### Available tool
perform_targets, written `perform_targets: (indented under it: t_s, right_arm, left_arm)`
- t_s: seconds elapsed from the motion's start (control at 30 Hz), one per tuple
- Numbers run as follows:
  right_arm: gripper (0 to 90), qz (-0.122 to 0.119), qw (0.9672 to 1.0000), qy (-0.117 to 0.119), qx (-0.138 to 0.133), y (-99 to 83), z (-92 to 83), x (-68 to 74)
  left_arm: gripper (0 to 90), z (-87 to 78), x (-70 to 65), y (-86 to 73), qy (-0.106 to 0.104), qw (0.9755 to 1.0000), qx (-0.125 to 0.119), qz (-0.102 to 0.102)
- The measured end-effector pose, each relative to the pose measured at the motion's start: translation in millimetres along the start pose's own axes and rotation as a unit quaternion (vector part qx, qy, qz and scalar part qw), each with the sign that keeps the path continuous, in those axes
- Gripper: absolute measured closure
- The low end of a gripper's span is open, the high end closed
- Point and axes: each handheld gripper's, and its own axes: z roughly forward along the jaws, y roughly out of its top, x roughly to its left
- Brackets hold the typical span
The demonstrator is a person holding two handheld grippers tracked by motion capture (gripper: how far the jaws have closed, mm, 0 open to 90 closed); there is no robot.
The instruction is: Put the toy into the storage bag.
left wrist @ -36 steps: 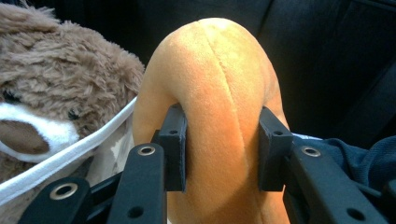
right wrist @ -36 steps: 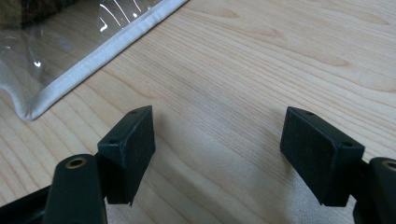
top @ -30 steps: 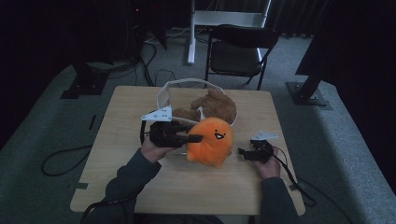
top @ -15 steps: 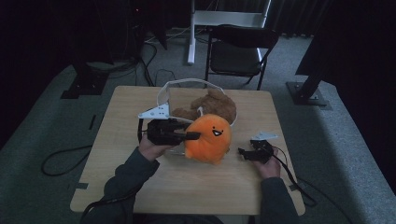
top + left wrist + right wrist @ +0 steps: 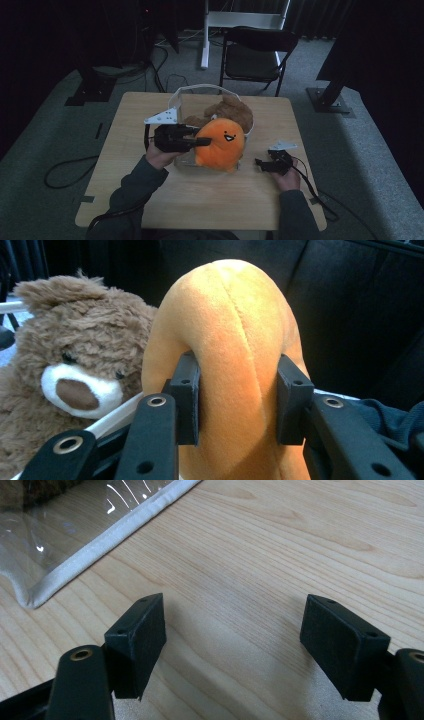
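Observation:
An orange plush toy with a small face (image 5: 220, 145) hangs at the front rim of a clear bag with white trim (image 5: 197, 91). My left gripper (image 5: 204, 142) is shut on the orange plush (image 5: 235, 365), its pads squeezing the toy's side. A brown teddy bear (image 5: 229, 113) lies inside the bag; in the left gripper view the teddy bear (image 5: 70, 380) sits behind the white rim, left of the plush. My right gripper (image 5: 260, 164) rests on the table to the right, open with nothing between its jaws (image 5: 235, 645).
The wooden table (image 5: 150, 190) has bare room at the front and left. In the right gripper view the bag's white-trimmed corner (image 5: 100, 555) lies on the wood ahead and left. A black chair (image 5: 255, 52) and stand bases stand on the carpet behind.
The left gripper has lifted the orange plush a little up and back toward the bag. The right gripper has stayed in place.

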Motion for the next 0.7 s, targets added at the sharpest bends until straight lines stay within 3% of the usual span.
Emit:
perform_targets:
  t_s: [0.7]
  right_arm:
    - [25.4, 0.000, 1.0000, 0.000, 0.000, 0.0, 0.0, 0.0]
  left_arm:
    - [62.7, -13.3, 2.1, 14.2, 0.013, 0.9998, -0.013, 0.009]
